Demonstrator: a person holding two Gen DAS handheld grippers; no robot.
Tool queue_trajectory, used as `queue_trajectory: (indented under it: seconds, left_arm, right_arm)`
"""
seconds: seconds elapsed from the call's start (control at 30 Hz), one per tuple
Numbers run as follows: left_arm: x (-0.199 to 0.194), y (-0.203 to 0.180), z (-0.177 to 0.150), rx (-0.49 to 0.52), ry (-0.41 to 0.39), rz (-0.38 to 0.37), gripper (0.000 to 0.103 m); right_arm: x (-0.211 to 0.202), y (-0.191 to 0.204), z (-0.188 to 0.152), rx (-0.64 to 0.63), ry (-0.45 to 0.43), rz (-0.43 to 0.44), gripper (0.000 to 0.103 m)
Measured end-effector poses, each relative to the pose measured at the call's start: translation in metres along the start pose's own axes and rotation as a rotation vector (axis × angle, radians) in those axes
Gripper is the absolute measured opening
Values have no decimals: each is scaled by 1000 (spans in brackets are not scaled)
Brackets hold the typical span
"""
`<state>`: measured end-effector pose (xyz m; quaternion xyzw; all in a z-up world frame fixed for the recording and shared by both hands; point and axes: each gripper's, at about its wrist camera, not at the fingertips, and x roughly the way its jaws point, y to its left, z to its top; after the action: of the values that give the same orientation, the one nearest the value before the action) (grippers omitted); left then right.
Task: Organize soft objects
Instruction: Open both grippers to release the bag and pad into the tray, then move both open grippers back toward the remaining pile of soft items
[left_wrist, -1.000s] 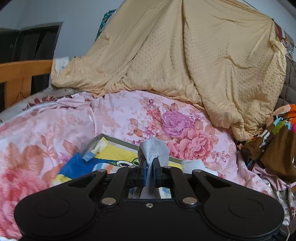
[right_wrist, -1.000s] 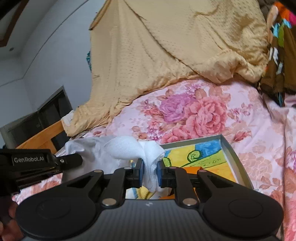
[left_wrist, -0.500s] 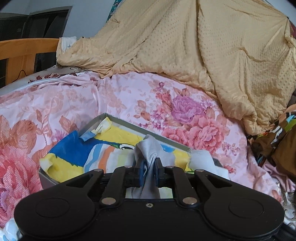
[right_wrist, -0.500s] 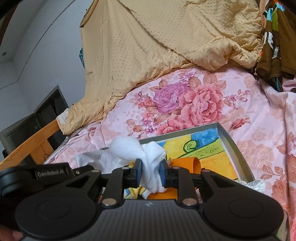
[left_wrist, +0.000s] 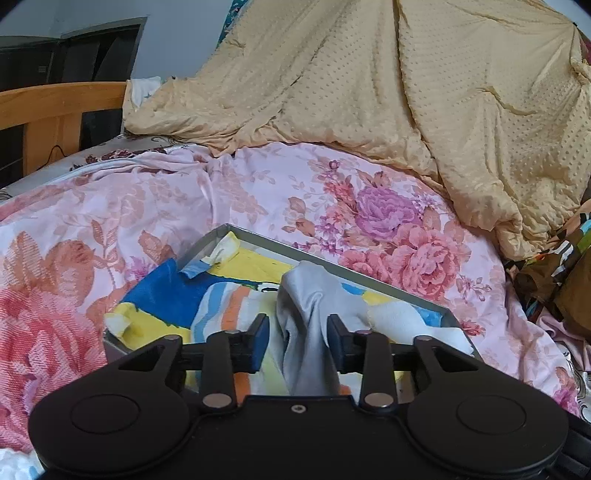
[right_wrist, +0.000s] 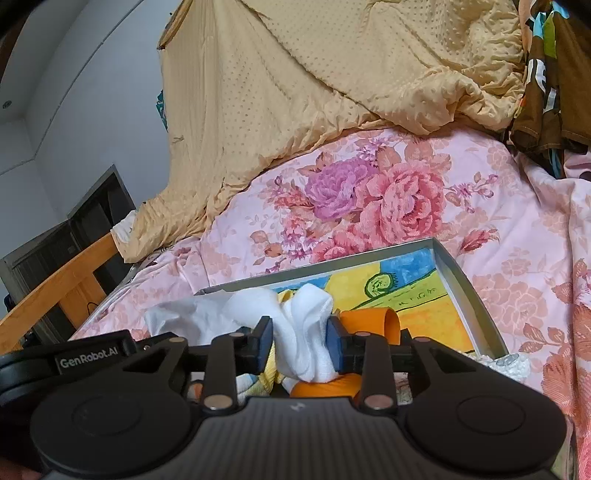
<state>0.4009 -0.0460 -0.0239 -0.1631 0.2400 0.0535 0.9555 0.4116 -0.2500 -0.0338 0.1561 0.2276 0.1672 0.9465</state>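
A grey tray (left_wrist: 332, 260) with a colourful painted liner lies on the floral bed. My left gripper (left_wrist: 298, 338) is open over it, with a grey cloth (left_wrist: 314, 314) standing loose between its spread fingers, touching the right pad. A white cloth (left_wrist: 406, 319) lies to its right in the tray. In the right wrist view my right gripper (right_wrist: 300, 341) is open around a white sock (right_wrist: 306, 332) above the tray (right_wrist: 461, 280). An orange soft piece (right_wrist: 373, 321) lies under and right of the sock. The left gripper's body (right_wrist: 88, 356) shows at the left.
A tan dotted quilt (left_wrist: 369, 92) is heaped at the back of the bed. The pink floral bedspread (left_wrist: 110, 206) surrounds the tray. A wooden bed frame (left_wrist: 55, 107) stands at the left. Patterned brown clothes (left_wrist: 561, 280) lie at the right.
Both grippers came down over the tray and opened. The grey cloth and the white sock, pinched before, now sit loose between the spread fingers.
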Motion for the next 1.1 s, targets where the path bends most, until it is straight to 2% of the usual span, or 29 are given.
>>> queue_trajectory:
  seconds: [0.23,0.37,0.6,0.8,0.93,1.1]
  left_arm:
    - [-10,2,2,5,-14,16,57]
    - [-18,2,5,6,-21,17,62]
    - [-40,6,11,23,-49,26,78]
    - [-68,14,13,25,-85,39,93]
    - [-88,18,12,11,-98,36,98]
    - [-119,19,8,-2,-116,21,102]
  right_arm:
    - [-4,0,3,-8,-5,-23,55]
    - [-7,1,5,-18,-12,-21,62]
    - [-20,9,10,-49,-34,-6,79]
    - [-51,9,15,-55,-76,-1,91]
    - [-74,10,18,-68,-104,-7,99]
    - [-103,18,19,-99,-130,-8,103]
